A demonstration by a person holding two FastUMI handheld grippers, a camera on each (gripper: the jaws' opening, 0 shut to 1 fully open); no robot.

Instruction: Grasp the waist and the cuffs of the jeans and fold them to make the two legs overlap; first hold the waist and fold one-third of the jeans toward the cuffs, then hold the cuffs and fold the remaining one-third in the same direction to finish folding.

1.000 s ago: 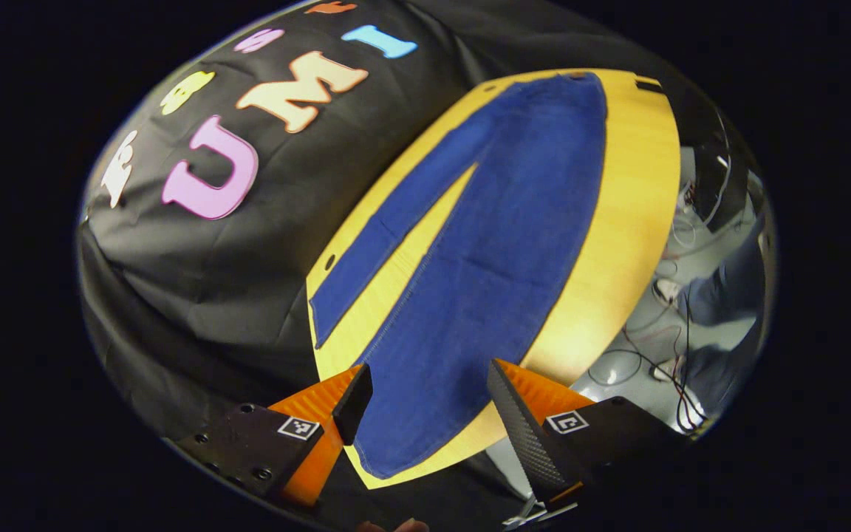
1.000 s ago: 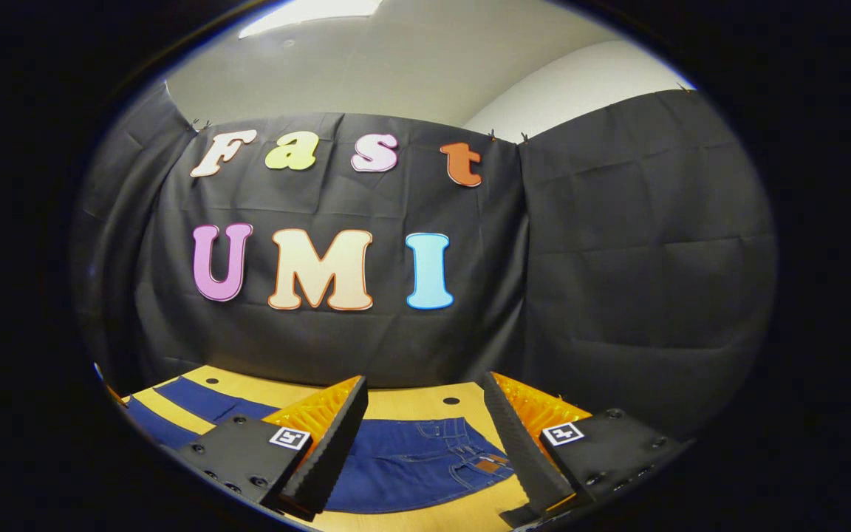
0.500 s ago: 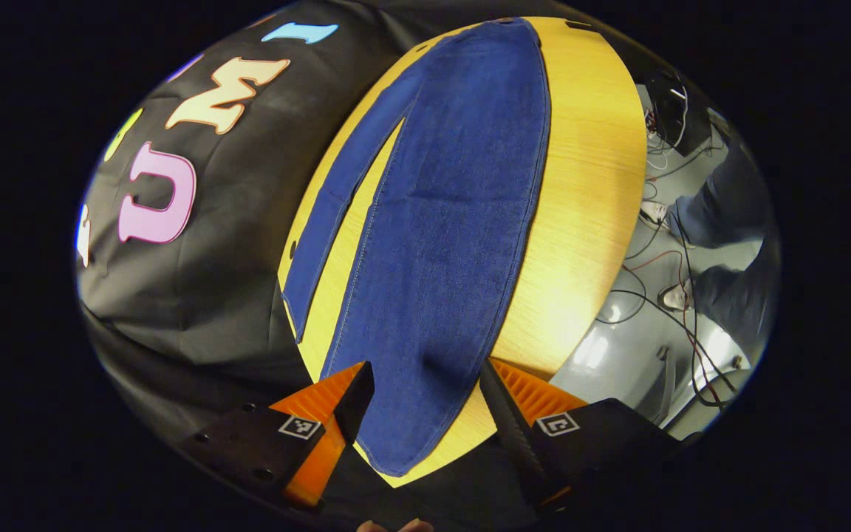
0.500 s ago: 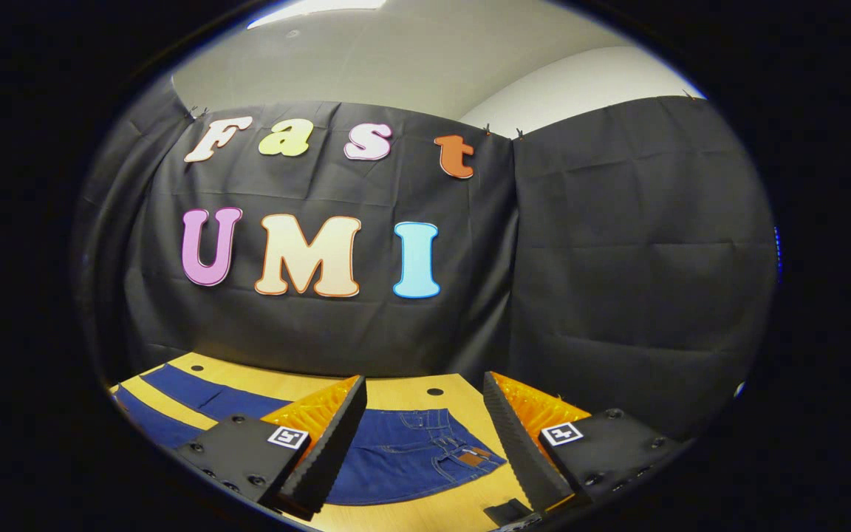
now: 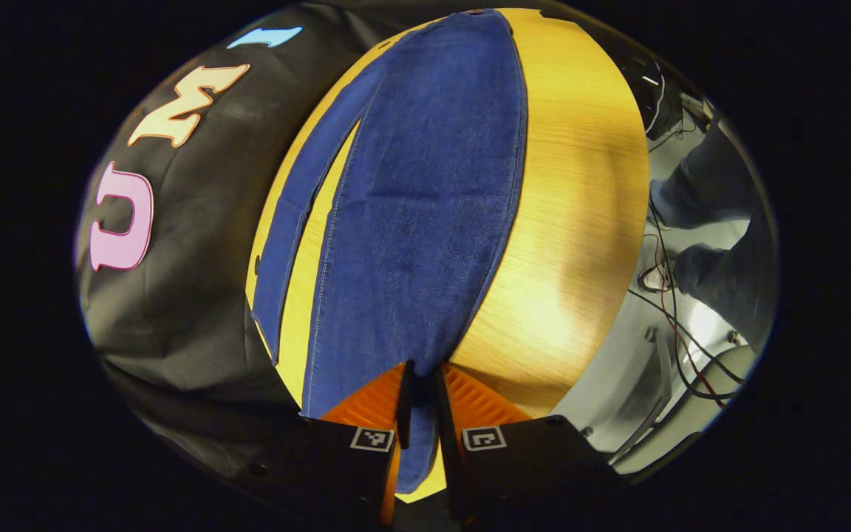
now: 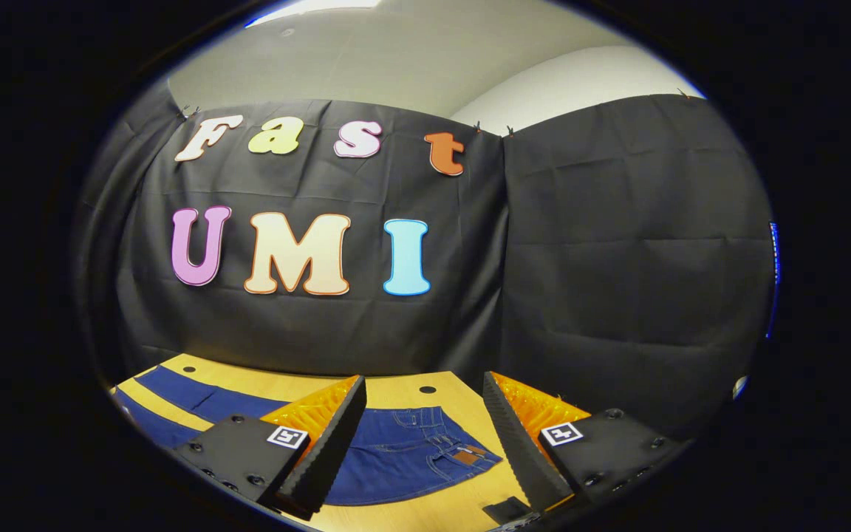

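Note:
Blue jeans (image 5: 425, 207) lie flat on the yellow wooden table (image 5: 573, 222), the two legs spread apart. In the left gripper view the near leg runs away from me, and my left gripper (image 5: 421, 403) is shut on its cuff end, with cloth pinched between the fingers. In the right gripper view the waist (image 6: 411, 451), with its brown patch, lies on the table (image 6: 396, 388) below my right gripper (image 6: 422, 380). That gripper hovers open above the waist, with nothing between its fingers. The legs (image 6: 196, 395) stretch off to the left.
Black cloth walls stand close behind the table's far edge. In the left gripper view a person's legs (image 5: 721, 273) and cables (image 5: 673, 325) are on the floor beyond the table's right edge. A small dark object (image 6: 505, 510) lies at the table's near edge.
My left gripper has come down onto the near leg's cuff and shut on it. The right gripper has barely moved and stays open over the waist.

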